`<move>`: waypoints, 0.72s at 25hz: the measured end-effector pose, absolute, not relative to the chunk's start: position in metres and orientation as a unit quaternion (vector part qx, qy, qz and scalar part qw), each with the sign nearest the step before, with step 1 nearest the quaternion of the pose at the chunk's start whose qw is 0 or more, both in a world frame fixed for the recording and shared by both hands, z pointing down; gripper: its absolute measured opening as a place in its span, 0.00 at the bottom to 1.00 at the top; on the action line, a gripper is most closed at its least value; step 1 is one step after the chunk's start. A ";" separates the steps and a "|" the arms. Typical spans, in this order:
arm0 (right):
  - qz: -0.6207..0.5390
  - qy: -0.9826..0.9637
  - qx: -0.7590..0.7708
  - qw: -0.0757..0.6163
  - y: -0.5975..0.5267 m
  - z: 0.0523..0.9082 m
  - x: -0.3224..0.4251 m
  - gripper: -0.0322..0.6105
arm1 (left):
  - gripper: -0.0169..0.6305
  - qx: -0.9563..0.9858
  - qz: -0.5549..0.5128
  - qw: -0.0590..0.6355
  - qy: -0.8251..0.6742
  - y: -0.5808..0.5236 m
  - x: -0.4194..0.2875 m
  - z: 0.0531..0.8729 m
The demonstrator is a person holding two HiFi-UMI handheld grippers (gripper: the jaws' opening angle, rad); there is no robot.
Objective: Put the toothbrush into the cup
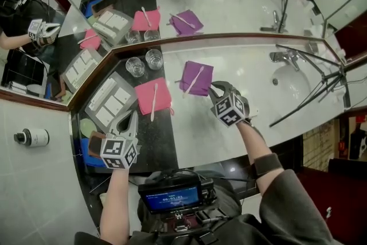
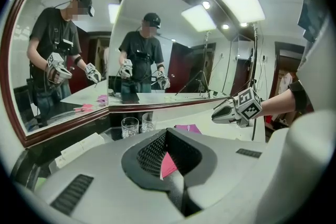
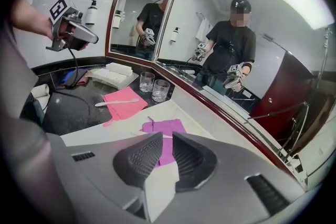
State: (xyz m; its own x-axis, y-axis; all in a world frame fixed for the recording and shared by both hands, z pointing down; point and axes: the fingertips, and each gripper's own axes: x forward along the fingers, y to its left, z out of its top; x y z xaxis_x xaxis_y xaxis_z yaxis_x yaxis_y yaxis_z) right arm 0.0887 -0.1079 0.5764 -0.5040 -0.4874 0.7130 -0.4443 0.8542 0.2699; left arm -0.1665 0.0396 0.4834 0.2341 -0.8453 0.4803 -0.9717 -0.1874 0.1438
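Two clear glass cups (image 1: pixel 136 66) (image 1: pixel 153 58) stand at the mirror corner. A white toothbrush (image 1: pixel 153 101) lies on a pink cloth (image 1: pixel 150 94) on the dark counter. Another white toothbrush (image 1: pixel 194 80) lies on a purple cloth (image 1: pixel 196 77) on the white counter. My right gripper (image 1: pixel 214 87) hangs at that cloth's near right corner, open, with nothing between its jaws; the purple cloth (image 3: pixel 164 126) shows through the gap of my right gripper (image 3: pixel 167 140). My left gripper (image 1: pixel 131 123) is shut and empty, near the pink cloth (image 2: pixel 168 164), which shows just past my left gripper (image 2: pixel 169 161).
A white tray of toiletries (image 1: pixel 110 101) sits left of the pink cloth, with a blue item (image 1: pixel 90 151) nearer me. A sink (image 1: pixel 293 82) with a faucet (image 1: pixel 282 56) lies to the right, crossed by black tripod legs (image 1: pixel 312 86). Mirrors back the counter. A small bottle (image 1: pixel 31 137) stands far left.
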 end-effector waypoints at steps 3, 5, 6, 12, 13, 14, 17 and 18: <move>-0.014 -0.867 0.265 0.421 -0.115 0.583 0.087 0.21 | 0.03 0.759 0.153 0.214 -0.596 0.034 -0.158 0.486; 0.023 -0.870 0.283 0.403 -0.122 0.583 0.085 0.21 | 0.03 0.761 0.157 0.213 -0.592 0.030 -0.154 0.488; 0.044 -0.870 0.294 0.393 -0.126 0.583 0.083 0.24 | 0.03 0.762 0.158 0.213 -0.591 0.029 -0.152 0.488; 0.142 -0.847 0.365 0.358 -0.145 0.600 0.078 0.29 | 0.03 0.765 0.170 0.217 -0.583 0.023 -0.144 0.494; 0.157 -0.842 0.379 0.351 -0.149 0.602 0.077 0.29 | 0.03 0.765 0.171 0.218 -0.581 0.022 -0.143 0.495; 0.172 -0.835 0.392 0.345 -0.154 0.604 0.077 0.29 | 0.03 0.765 0.173 0.219 -0.580 0.021 -0.143 0.497; 0.219 -0.814 0.428 0.326 -0.162 0.614 0.077 0.31 | 0.03 0.765 0.180 0.225 -0.576 0.022 -0.141 0.502; 0.234 -0.807 0.438 0.319 -0.164 0.618 0.077 0.32 | 0.03 0.765 0.182 0.227 -0.575 0.022 -0.141 0.504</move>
